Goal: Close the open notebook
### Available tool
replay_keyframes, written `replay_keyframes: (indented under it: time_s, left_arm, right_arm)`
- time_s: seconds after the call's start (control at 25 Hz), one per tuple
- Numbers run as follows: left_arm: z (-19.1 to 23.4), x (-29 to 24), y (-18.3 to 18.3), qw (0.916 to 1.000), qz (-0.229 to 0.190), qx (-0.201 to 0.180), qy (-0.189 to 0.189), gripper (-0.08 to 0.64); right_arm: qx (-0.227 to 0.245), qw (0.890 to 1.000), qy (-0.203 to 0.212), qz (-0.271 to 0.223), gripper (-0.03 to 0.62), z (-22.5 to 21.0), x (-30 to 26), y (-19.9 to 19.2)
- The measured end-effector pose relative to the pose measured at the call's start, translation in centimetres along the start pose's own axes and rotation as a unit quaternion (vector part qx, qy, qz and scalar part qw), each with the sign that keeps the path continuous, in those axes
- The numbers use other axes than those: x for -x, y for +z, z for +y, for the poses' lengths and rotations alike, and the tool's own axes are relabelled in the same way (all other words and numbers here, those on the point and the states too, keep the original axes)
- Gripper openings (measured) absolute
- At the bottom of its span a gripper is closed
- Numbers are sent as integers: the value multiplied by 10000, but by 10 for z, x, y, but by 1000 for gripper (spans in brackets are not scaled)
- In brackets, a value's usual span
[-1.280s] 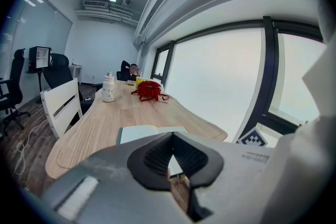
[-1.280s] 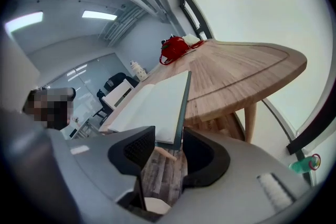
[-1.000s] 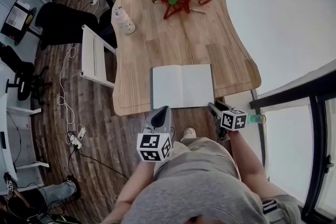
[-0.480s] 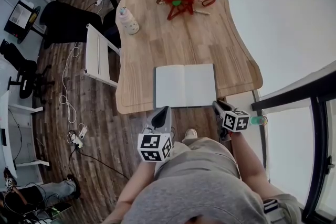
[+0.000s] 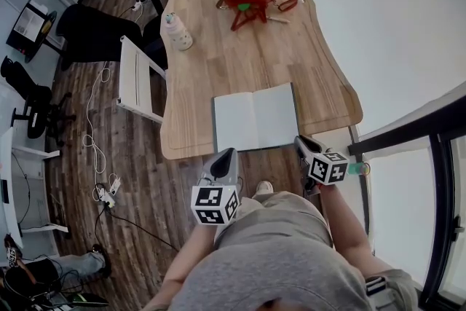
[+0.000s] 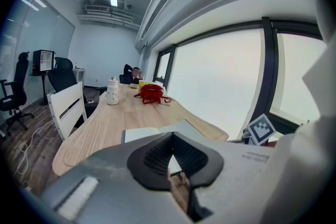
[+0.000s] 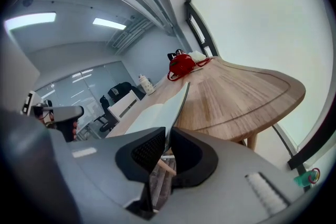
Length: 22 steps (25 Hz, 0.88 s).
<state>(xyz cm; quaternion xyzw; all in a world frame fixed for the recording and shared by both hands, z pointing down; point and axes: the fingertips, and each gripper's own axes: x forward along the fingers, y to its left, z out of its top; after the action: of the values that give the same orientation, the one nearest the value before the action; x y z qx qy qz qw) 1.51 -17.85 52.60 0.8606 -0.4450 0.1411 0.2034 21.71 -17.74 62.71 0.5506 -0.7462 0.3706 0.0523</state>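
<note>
Notebook (image 5: 255,116) lies open at the near edge of the table (image 5: 218,47). Right gripper (image 7: 166,140) jaws have just been closing and now pinch the right leaf's near edge, which tilts up off the wood. Left gripper (image 6: 170,157) has its jaws together, empty, short of the table. Step in hand: lifting the right leaf. Next move likely calls for swinging it over onto the left leaf, then letting go.
</note>
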Motion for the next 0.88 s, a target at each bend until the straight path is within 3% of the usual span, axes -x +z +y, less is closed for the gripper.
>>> replay_keyframes:
  time_s: [0.44,0.88]
  left_arm:
    - [3,2,10,9997,-160,69,158,3]
    - [19,14,6,9979,-266,263,525,3]
  right_arm:
    - [435,9985,268,-212,31,28,4,38]
    - [1263,9905,522,-174,31,64,-1,50]
